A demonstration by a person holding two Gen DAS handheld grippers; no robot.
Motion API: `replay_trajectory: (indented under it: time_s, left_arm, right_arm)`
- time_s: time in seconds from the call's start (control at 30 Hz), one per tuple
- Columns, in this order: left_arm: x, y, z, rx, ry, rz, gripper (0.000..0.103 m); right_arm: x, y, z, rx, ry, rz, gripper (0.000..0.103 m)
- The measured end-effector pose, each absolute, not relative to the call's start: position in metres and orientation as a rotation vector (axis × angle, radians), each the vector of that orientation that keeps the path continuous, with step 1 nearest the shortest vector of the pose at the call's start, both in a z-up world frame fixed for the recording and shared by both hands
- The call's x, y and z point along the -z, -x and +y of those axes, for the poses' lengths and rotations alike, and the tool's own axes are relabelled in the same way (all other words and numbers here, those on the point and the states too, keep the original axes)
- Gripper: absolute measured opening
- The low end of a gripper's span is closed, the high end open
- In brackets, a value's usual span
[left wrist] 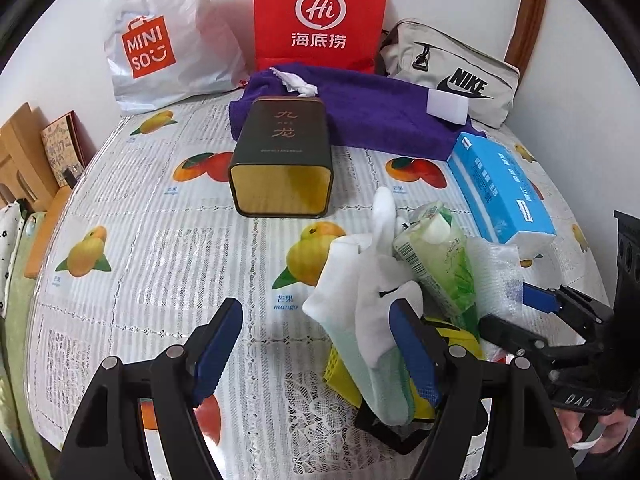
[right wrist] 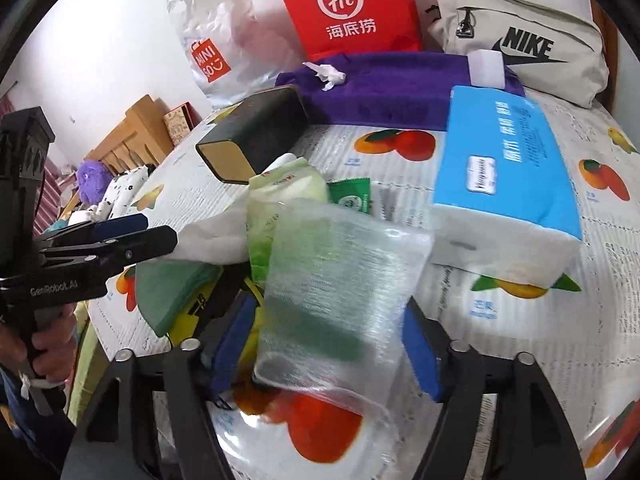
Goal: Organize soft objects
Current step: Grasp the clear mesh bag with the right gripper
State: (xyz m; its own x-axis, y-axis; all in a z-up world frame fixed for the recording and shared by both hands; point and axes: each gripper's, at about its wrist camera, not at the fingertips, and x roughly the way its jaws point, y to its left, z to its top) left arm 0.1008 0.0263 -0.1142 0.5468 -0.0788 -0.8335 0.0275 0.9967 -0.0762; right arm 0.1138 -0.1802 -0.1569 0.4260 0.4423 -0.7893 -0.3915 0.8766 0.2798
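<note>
Jaws of the right gripper (right wrist: pixel 326 344) stand apart around a clear bubble-wrap pouch (right wrist: pixel 340 296) atop the soft pile, while the left gripper (left wrist: pixel 316 356) gapes empty, one pad beside a white sock (left wrist: pixel 360 304). Sorting looks under way; next, a firm pinch on the pouch seems needed.

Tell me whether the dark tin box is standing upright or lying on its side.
Lying on its side. The dark tin box rests on a long face on the fruit-print tablecloth, its gold end facing the camera.
</note>
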Motion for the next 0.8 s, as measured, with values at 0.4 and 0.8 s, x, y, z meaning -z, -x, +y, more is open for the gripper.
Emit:
replay_trajectory:
  time_s: [0.4, 0.8]
  left_arm:
    - [0.115, -0.098, 0.029, 0.080, 0.073, 0.984, 0.074]
    - [0.133, -0.128, 0.005, 0.194, 0.049, 1.024, 0.074]
  right_arm:
    - [0.149, -0.106, -0.187, -0.508, -0.008, 0.960, 0.012]
    - [0.134, -0.102, -0.219, -0.454, -0.004, 0.915, 0.009]
